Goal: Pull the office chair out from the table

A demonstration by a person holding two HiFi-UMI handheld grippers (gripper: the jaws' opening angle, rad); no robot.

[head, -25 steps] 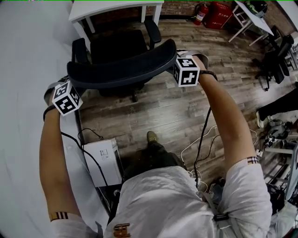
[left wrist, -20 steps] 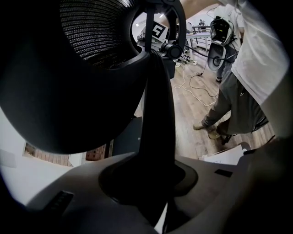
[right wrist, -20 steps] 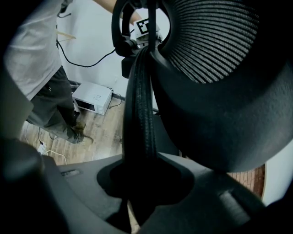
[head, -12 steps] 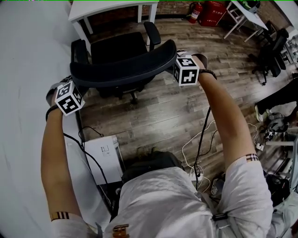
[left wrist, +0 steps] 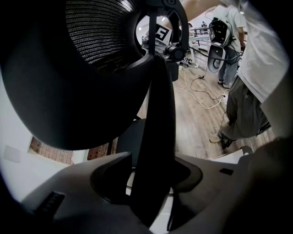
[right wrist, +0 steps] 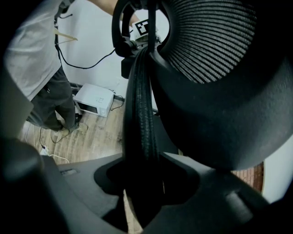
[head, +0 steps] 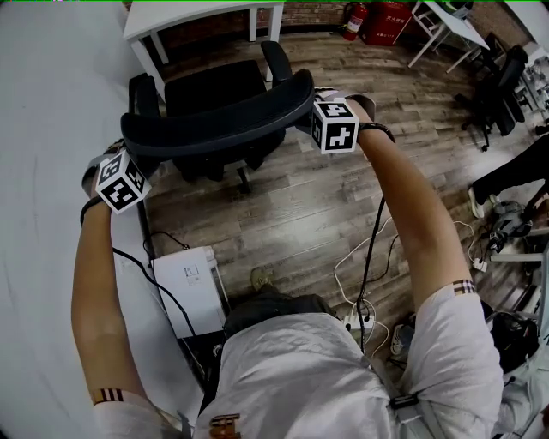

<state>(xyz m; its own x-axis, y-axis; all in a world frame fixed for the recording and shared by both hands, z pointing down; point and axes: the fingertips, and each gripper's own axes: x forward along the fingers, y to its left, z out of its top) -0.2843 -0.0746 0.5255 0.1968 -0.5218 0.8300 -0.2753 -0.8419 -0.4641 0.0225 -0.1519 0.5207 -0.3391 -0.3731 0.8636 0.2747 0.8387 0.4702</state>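
Note:
The black office chair's mesh backrest [head: 214,120] curves across the head view, and its seat [head: 210,86] faces the white table [head: 197,15]. My left gripper [head: 120,161] is at the backrest's left end and my right gripper [head: 324,110] at its right end. In the left gripper view the backrest's edge [left wrist: 155,114] runs between the jaws of the left gripper [left wrist: 151,183], which are opening, with a gap beside the edge. In the right gripper view the backrest's ribbed edge [right wrist: 142,105] stands between the jaws of the right gripper [right wrist: 142,183], also opening and loose.
A white surface [head: 43,129] fills the left side. On the wood floor lie a white box [head: 190,279] and white cables [head: 360,257]. A fire extinguisher [head: 354,19] and another table and chairs [head: 497,77] stand at the far right.
The backrest and both grippers have drifted slightly left and up in the head view. The person's feet have shifted on the floor.

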